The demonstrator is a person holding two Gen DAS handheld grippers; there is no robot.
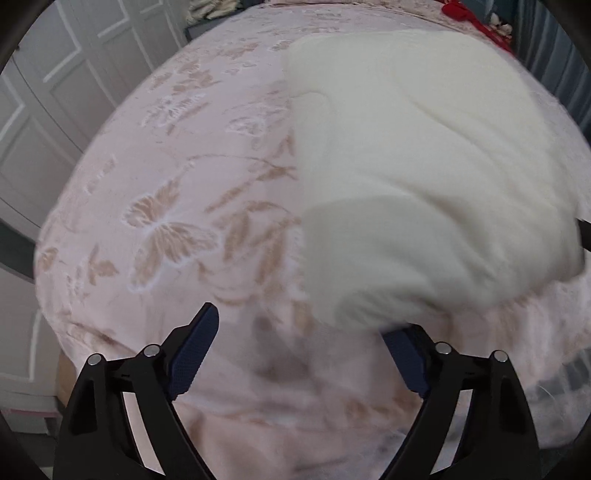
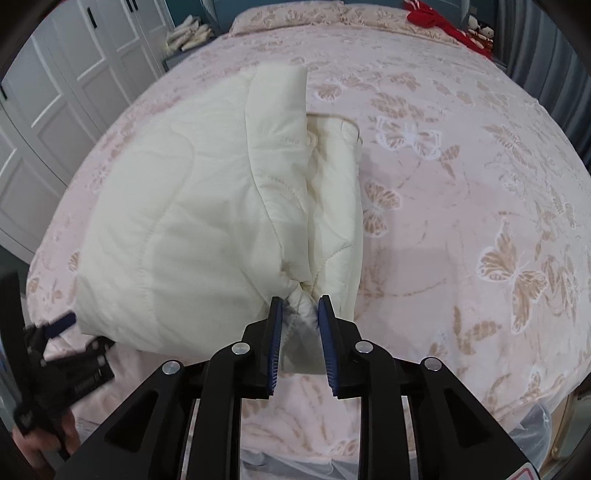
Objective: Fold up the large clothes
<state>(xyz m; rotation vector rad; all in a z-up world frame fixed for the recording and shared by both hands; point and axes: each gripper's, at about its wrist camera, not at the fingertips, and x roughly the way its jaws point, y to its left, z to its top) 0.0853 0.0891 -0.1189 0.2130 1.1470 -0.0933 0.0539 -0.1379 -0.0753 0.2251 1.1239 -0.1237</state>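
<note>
A: Where is the cream quilted jacket [image 2: 192, 206]?

B: Folded on the bed [image 2: 461, 192], on the pink butterfly bedspread. In the right wrist view it fills the area from about nine o'clock to the centre; in the left wrist view it is a blurred pale mass [image 1: 424, 177] from the centre out to three o'clock.

A: And the right gripper [image 2: 300, 306]?

B: Its blue-padded fingers [image 2: 275, 339] stand a narrow gap apart, with a bunched corner of the jacket between them. The cloth fills the gap and the pads look to be pressing on it, so it has hold of that corner.

A: The left gripper [image 1: 306, 332]?

B: Spread wide, with nothing between the fingers. One finger [image 1: 195, 350] lies over bare bedspread; the other is partly hidden by the jacket's near edge at about five o'clock. From the right wrist view it [image 2: 64, 325] sits at eight o'clock, just beside the jacket's lower left corner.

A: Around the bed?

B: White panelled wardrobe doors [image 2: 55, 96] at ten o'clock, a red cloth [image 2: 439, 22] at one o'clock.
</note>
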